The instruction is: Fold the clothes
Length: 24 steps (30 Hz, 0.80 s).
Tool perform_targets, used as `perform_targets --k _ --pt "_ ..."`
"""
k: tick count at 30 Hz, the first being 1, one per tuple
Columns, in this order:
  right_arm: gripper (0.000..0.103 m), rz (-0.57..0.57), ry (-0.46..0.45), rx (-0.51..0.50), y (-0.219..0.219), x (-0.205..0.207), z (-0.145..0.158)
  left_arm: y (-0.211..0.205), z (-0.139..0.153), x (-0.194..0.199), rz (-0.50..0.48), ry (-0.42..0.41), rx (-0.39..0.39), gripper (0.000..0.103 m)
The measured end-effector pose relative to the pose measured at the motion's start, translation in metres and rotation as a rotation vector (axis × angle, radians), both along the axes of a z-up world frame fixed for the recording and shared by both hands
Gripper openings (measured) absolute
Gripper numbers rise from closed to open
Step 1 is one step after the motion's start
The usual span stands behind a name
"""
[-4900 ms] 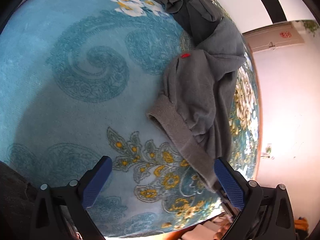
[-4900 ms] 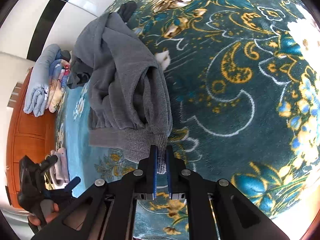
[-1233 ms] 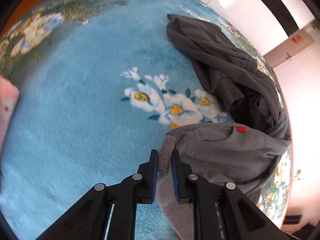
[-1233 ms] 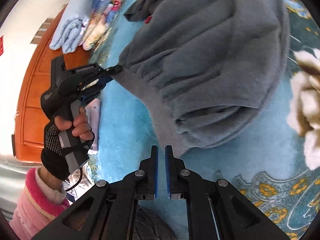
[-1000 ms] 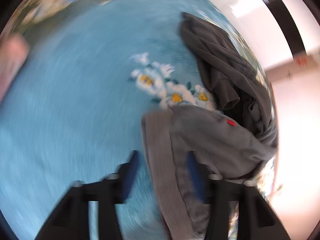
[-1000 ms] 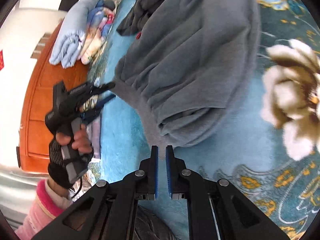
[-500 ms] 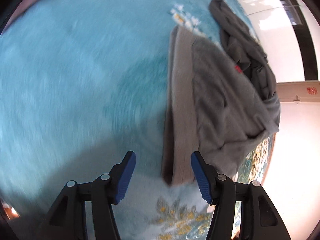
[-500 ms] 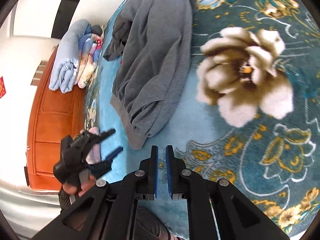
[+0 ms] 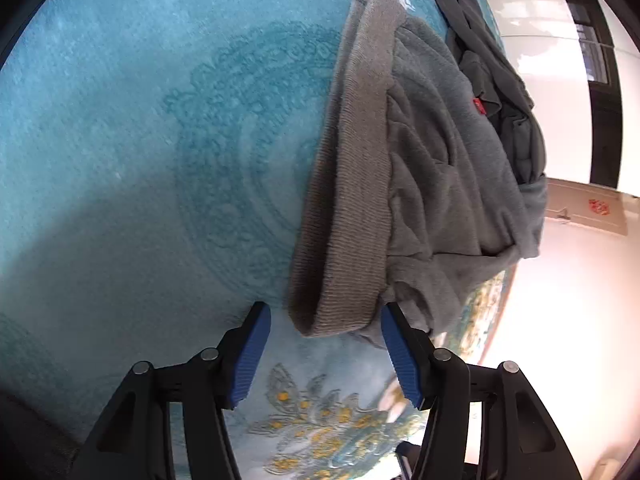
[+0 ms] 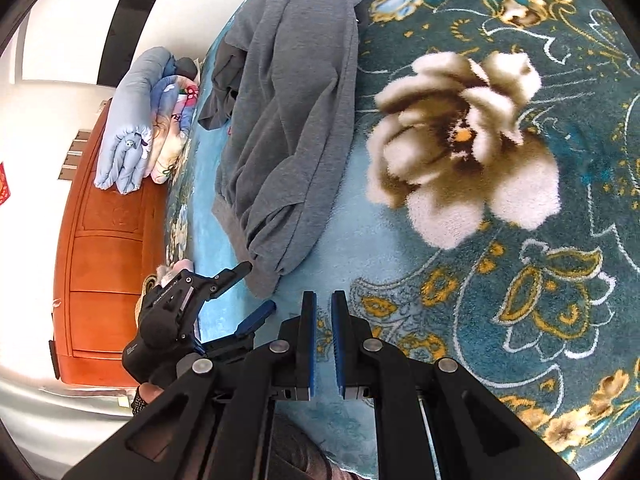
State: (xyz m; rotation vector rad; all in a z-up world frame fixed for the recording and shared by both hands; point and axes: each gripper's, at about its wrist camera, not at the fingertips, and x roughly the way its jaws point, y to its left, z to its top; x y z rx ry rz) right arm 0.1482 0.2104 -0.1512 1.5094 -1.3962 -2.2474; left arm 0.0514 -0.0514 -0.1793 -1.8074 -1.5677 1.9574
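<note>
A: Where's the sweater [image 9: 420, 168]?
B: Bunched on the blue rug [image 9: 140, 140], ribbed hem [image 9: 348, 200] nearest the left gripper [image 9: 324, 354].
A: Grippers?
B: Left is spread wide, hem end between its tips, no contact. Right gripper [image 10: 323, 344] nearly closed, empty, just beside the sweater's hem corner. Folded bedding [image 10: 140, 120] beyond the sweater.
</note>
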Motion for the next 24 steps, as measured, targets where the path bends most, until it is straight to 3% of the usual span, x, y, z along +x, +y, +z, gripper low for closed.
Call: perform_targets --k 2,4,8,12,13,18,24 --pt "0.008 0.006 -0.009 0.003 -0.002 -0.002 -0.001 0.002 -0.001 -0.002 0.004 0.015 0.018 0.048" --pt "0.008 0.014 -0.016 0.008 -0.004 -0.003 -0.002 0.004 -0.001 -0.004 -0.006 0.010 -0.014 0.032" --pt "0.008 0.010 -0.018 0.014 -0.007 -0.003 0.004 0.007 0.001 -0.008 -0.015 0.013 -0.061 0.011" --pt "0.008 0.002 -0.010 0.039 -0.008 0.001 0.014 0.001 0.016 -0.010 -0.011 0.063 -0.133 0.007" --pt "0.008 0.000 -0.009 0.044 -0.008 0.002 0.016 -0.003 0.021 -0.010 0.006 0.075 -0.146 0.002" --pt "0.008 0.001 -0.003 0.063 -0.011 0.004 0.027 -0.045 0.048 -0.014 0.137 0.118 -0.172 0.002" --pt "0.008 0.027 0.015 0.073 -0.022 0.002 0.037 -0.117 0.097 -0.025 0.241 0.219 -0.363 0.000"
